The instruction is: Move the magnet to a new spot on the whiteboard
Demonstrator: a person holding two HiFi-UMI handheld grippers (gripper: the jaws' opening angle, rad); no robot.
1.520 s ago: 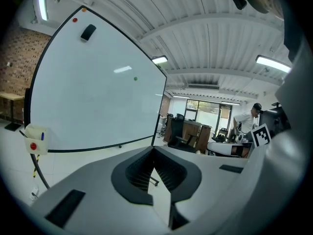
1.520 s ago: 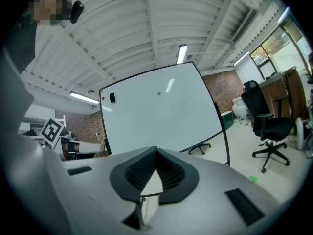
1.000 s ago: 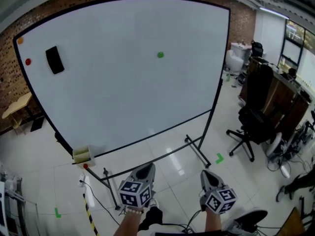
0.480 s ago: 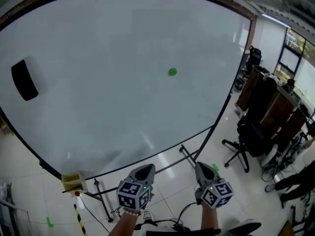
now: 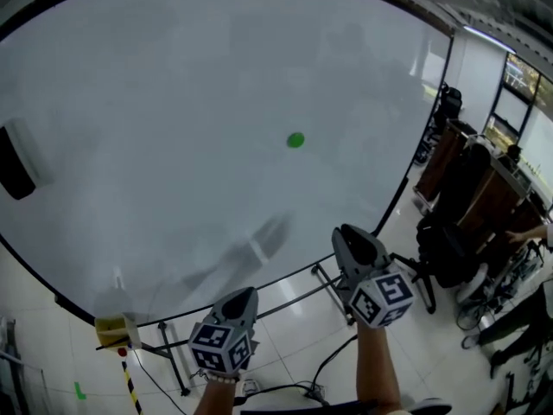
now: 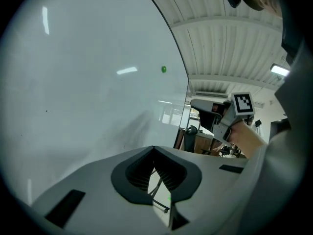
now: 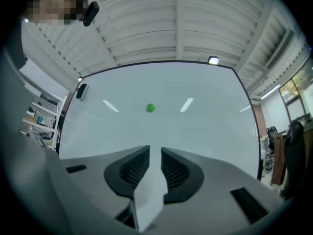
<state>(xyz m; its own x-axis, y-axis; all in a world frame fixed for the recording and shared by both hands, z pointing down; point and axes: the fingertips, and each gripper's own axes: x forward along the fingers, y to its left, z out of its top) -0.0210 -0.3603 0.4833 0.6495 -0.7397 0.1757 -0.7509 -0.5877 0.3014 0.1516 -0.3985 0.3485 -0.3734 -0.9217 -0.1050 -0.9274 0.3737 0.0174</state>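
A small green round magnet (image 5: 295, 140) sticks near the middle of the big whiteboard (image 5: 173, 102). In the right gripper view the magnet (image 7: 149, 108) sits straight ahead, above the jaws and well apart from them. My right gripper (image 5: 346, 232) is raised toward the board's lower edge; its jaws are opening, with a narrow gap (image 7: 155, 148) and nothing between them. My left gripper (image 5: 244, 294) hangs lower and to the left, with its tips (image 6: 154, 148) meeting and empty. In the left gripper view the magnet (image 6: 164, 69) is a far-off dot, and the right gripper (image 6: 230, 114) shows beside the board's edge.
A black eraser (image 5: 15, 161) clings to the board's far left. A yellow tray (image 5: 112, 328) sits on the stand's lower left, and the stand's legs (image 5: 333, 279) reach onto the floor. A black office chair (image 5: 445, 245) and desks (image 5: 484, 180) stand at the right.
The view has closed in on the whiteboard, which now fills most of the frame. The right gripper has risen and gone forward toward the board; the left one sits lower.
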